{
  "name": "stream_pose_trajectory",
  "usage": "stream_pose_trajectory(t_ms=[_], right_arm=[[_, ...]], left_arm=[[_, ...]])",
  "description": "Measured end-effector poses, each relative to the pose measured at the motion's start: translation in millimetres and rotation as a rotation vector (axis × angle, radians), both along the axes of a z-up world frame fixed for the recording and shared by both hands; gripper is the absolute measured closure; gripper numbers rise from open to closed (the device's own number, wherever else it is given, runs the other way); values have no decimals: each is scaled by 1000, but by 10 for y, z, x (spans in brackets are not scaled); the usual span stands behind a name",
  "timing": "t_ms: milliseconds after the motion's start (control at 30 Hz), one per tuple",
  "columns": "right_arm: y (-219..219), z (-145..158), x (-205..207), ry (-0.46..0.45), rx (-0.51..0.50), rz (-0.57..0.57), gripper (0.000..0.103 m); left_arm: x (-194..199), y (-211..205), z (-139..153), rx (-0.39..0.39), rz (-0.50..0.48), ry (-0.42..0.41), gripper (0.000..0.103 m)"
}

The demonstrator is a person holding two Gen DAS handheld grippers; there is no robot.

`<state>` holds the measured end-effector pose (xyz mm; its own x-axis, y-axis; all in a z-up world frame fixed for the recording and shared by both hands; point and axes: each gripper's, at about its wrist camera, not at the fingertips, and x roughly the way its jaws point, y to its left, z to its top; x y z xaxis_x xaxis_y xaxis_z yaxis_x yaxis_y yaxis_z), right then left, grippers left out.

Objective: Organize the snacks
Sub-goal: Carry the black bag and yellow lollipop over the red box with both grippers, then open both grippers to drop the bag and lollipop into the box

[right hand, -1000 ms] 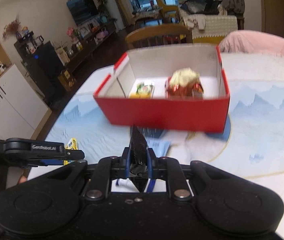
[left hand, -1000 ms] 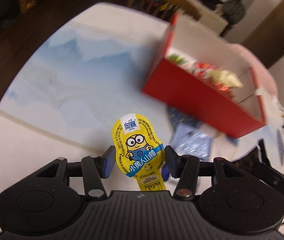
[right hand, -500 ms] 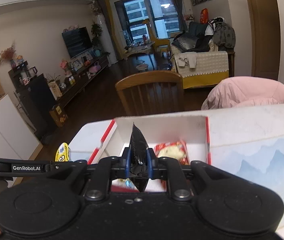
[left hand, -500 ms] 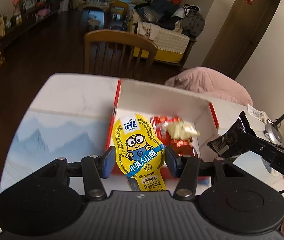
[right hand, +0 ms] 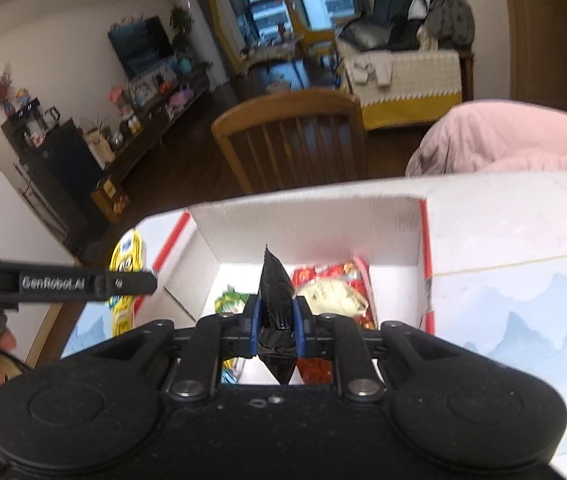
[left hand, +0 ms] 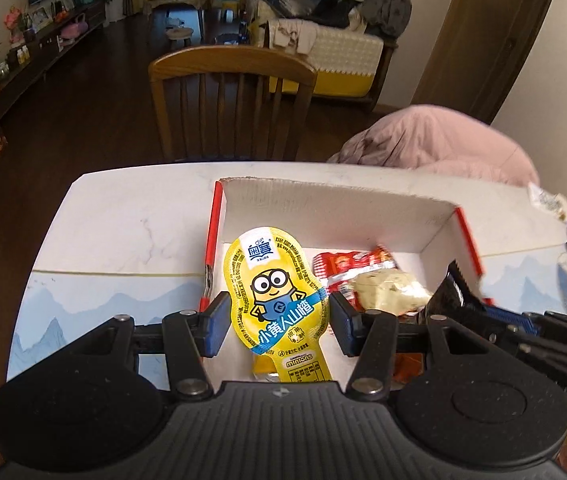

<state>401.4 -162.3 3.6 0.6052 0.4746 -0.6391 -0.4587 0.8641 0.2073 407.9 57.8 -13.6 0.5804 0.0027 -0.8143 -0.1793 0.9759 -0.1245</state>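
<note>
While both grippers are hanging over the red box (left hand: pixel 468 236), the job looks to be at the dropping-in stage: each one is carrying a snack that is waiting to go inside. The left gripper (left hand: pixel 277 322) is pinching the yellow pouch (left hand: pixel 277 294) by its sides, low centre of its frame, with the pouch standing upright over the box's left end. The right gripper (right hand: pixel 277 324) is clamping the black packet (right hand: pixel 276 300) edge-on, low centre of its own frame, above the middle of the box.

Next, I judge, each needs to be lowering a little and letting go over its proper section. A white divider (right hand: pixel 179 300) seems to be splitting off the left end, so the pouch should be going down on the correct side of it, though I cannot tell which side that is. A green packet (right hand: pixel 230 300) is lying by the divider, and a red bag (left hand: pixel 353 266) with a pale lumpy snack (left hand: pixel 391 290) on top is filling the right part, so the free floor is narrow.

The two tools are crowding each other: the left one's finger is crossing the left of the right view, close to the box rim. Behind the table (left hand: pixel 131 220), a chair (left hand: pixel 231 108) and a pink bundle (left hand: pixel 443 140) are standing well clear.
</note>
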Motion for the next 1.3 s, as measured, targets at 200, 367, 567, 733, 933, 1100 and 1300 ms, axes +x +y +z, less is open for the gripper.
stream_pose_trajectory(t_ms=[200, 367, 567, 733, 933, 1100, 1300], right_arm=[[22, -230, 148, 90, 37, 49, 88], [130, -375, 167, 109, -22, 84, 87], [225, -466, 182, 120, -59, 91, 87], [279, -512, 208, 128, -79, 89, 86], [285, -577, 201, 135, -116, 89, 81], [268, -558, 165, 129, -140, 67, 77], [202, -444, 55, 117, -129, 52, 72]], left_arm=[[253, -34, -227, 31, -24, 64, 51], [378, -118, -404, 73, -65, 111, 51], [482, -147, -571, 102, -83, 156, 51], [516, -175, -726, 113, -94, 194, 51], [497, -238, -828, 132, -115, 212, 50], [438, -237, -792, 120, -111, 207, 50], [320, -188, -670, 96, -89, 175, 45]])
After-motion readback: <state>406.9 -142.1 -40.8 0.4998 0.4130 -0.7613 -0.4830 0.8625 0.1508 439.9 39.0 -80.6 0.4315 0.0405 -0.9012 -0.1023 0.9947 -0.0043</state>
